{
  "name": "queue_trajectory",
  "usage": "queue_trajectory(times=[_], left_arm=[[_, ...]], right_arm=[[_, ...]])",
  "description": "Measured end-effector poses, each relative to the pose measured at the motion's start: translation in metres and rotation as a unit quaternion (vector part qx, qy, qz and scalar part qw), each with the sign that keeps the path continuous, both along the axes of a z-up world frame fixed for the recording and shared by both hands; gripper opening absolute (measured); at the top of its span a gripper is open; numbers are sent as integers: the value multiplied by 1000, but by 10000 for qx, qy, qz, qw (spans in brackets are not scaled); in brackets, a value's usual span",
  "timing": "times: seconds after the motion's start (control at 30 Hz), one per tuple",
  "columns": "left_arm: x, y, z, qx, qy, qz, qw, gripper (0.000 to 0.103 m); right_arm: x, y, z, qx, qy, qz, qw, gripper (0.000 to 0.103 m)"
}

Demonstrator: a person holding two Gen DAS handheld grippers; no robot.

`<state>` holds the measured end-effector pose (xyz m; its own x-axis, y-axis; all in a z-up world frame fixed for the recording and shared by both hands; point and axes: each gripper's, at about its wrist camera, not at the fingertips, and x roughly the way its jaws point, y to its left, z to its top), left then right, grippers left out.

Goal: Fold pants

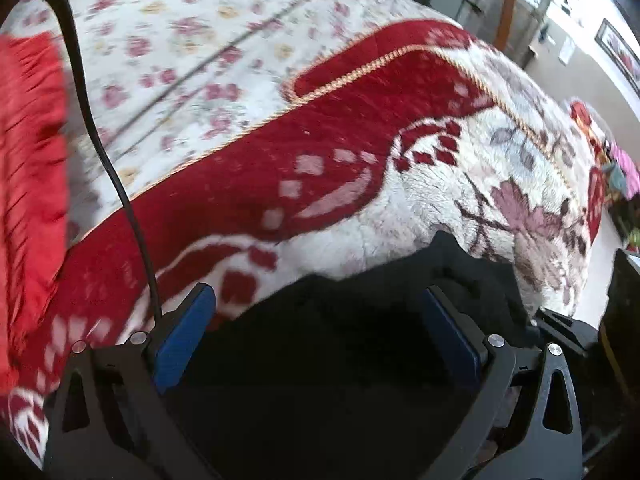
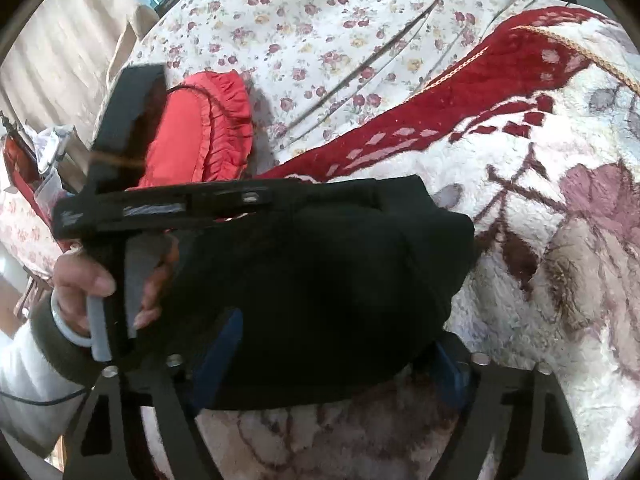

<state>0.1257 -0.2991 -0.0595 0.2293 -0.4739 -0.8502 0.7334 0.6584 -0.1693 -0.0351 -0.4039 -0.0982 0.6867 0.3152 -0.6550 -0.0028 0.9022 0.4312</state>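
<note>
Left wrist view. The left gripper (image 1: 320, 312) is occupying the lower part of the frame, its blue pads (image 1: 184, 336) standing well apart — spread wide, pressing on nothing. Between and below the fingers the black pants (image 1: 340, 360) are lying as a dark mass on a plush red-and-white blanket (image 1: 360, 152) that is filling the centre of the frame. Above it, in the upper left, a floral bedsheet (image 1: 180, 40) is showing. A red ruffled cushion (image 1: 28, 180) is blurring along the left edge, and a black cable (image 1: 96, 128) is curving down beside it to the left finger.

Right wrist view. The pants (image 2: 320, 280) are lying bunched at the centre of the frame, on the blanket (image 2: 560, 240). The right gripper (image 2: 332, 348) is reaching under their lower edge from the bottom of the frame; its blue pads (image 2: 224, 336) are standing on either side of the cloth — whether they are pressing on it cannot be told. At centre left a person's hand (image 2: 92, 280) is holding the left gripper's handle, whose black frame is crossing above the pants. The cushion (image 2: 200, 136) is resting on the bedsheet (image 2: 320, 20) in the upper left.
</note>
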Motion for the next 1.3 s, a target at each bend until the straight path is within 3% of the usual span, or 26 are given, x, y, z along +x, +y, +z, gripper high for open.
queue_trajectory(times=[0.03,0.1,0.17,0.2,0.23,0.3,0.37,0.5,0.6,0.7,0.8,0.9,0.97,1.1,1.2,1.3], left_arm=[[1,-6,-5,41,49,-83,9999,101],[0,-14,-15,120,94,-149,9998,93],[-6,-15,-16,-61,17,-215,9997,72],[-6,-15,-17,-184,203,-272,9993,51],[-6,-13,-15,-296,326,-223,9988,45],[-9,-7,-6,-272,158,-121,9994,34],[-9,8,10,-361,21,-24,9993,34],[-6,80,56,-785,-103,615,9950,34],[-4,149,72,-695,-285,1351,9880,34],[-7,226,69,-614,-221,2130,9749,49],[-21,270,56,-499,-76,2573,9650,51],[-41,291,47,-417,-98,2731,9610,51],[-52,296,42,-475,-29,2766,9598,54],[-69,289,34,-738,158,2794,9572,62],[-75,275,29,-724,244,2839,9558,71],[-77,261,22,-850,412,2867,9534,71]], right_arm=[[1,-1,-1,42,-20,-24,10000,63],[5,-4,-3,144,-24,-58,9999,36],[10,-7,-6,300,5,-65,9995,18],[12,-7,-6,416,3,-21,9991,15],[13,-5,-1,425,-50,6,9991,14],[12,4,14,159,-248,77,9995,13],[12,23,38,-83,-485,357,9982,13],[10,73,77,-536,-963,1075,9881,13],[12,121,84,-641,-1184,1696,9763,15],[22,179,59,-361,-620,2635,9620,39],[15,200,47,-57,-333,3165,9480,39],[7,189,48,-211,-344,3046,9516,45],[9,169,49,-152,-306,2679,9628,51],[23,140,44,-120,-81,2018,9793,51],[32,140,46,-210,-38,1963,9803,51],[40,140,42,-543,78,1785,9824,51]])
